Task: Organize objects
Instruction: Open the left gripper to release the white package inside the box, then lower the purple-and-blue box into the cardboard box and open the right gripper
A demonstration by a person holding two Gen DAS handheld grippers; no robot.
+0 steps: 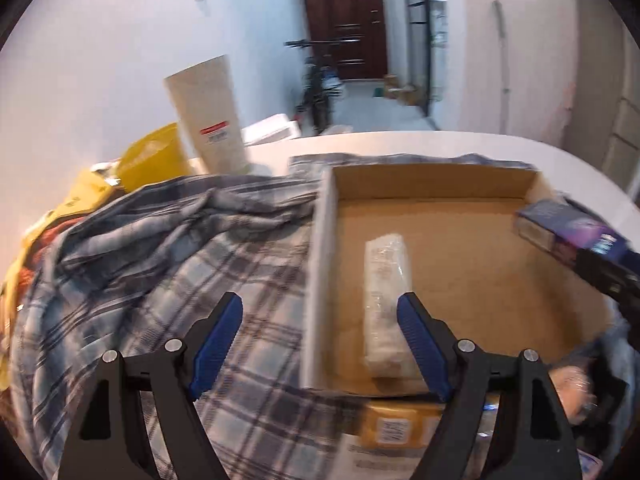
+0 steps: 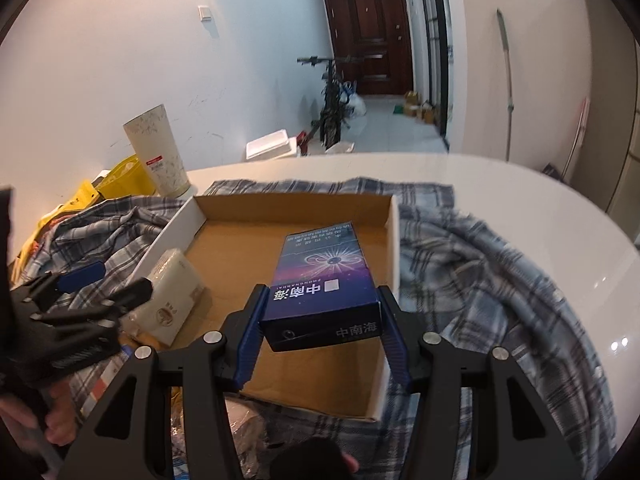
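Purple-and-blue printed card makes up the carton (image 2: pixel 326 276) clamped between the fingers (image 2: pixel 251 340) of the right gripper (image 2: pixel 322 320), low in the centre of the right wrist view. It is held flat, its dark near end toward the camera, above the floor of a shallow cardboard tray (image 2: pixel 296 208). In the left wrist view the same carton (image 1: pixel 572 236) shows at the right edge, over the tray's right side.

Inside the tray (image 1: pixel 436 184), along its left wall, lies a white plastic-wrapped packet (image 1: pixel 386 300), long side running away from the camera. The left gripper (image 1: pixel 320 316) hovers over the tray's near left corner with its fingers (image 1: pixel 218 340) spread wide apart and nothing between them; one blue pad overlaps the packet in the picture, but contact cannot be told. From the right wrist view the left gripper (image 2: pixel 80 288) appears at the left edge, beside the packet (image 2: pixel 172 292).

The tray rests on a rumpled blue-grey plaid cloth (image 1: pixel 160 264) spread over a white counter (image 2: pixel 540 208). At the upper left of the cloth stand a tall cream tube (image 1: pixel 206 116) with a red-and-white label and yellow bags (image 1: pixel 156 156). Behind, a hallway leads to a dark brown door (image 2: pixel 368 32), with a bicycle (image 2: pixel 332 96) in front of it.
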